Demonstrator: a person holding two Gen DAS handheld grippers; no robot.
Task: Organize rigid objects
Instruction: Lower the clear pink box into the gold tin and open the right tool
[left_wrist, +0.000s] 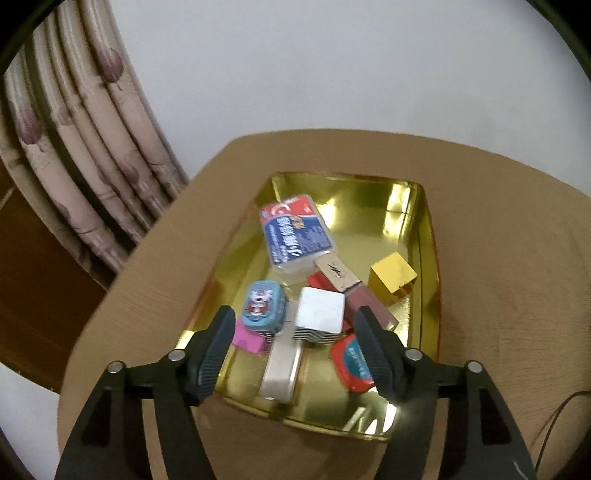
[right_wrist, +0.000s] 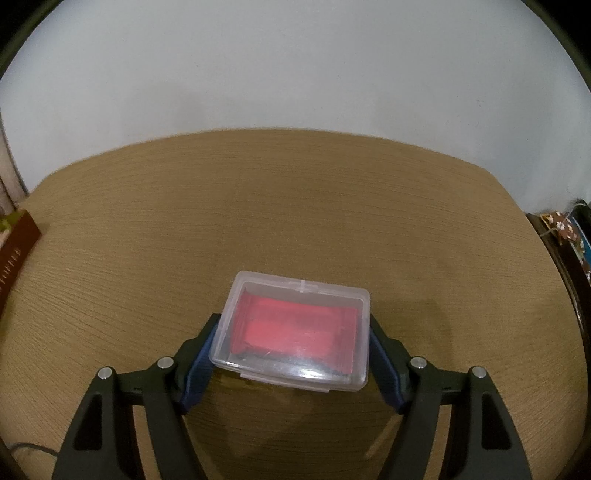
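the gold tray (left_wrist: 428, 236) on the table (left_wrist: 498, 221) is crowded, so another piece dropped in could topple the silver cube (left_wrist: 320, 308) off its stack. the left gripper (left_wrist: 295, 343) hangs over it, jaws wide and empty. the right gripper (right_wrist: 291, 350) clamps the clear box (right_wrist: 291, 332) by its ends; it may slip. the blue packet (left_wrist: 295, 232) has print too blurred to read.
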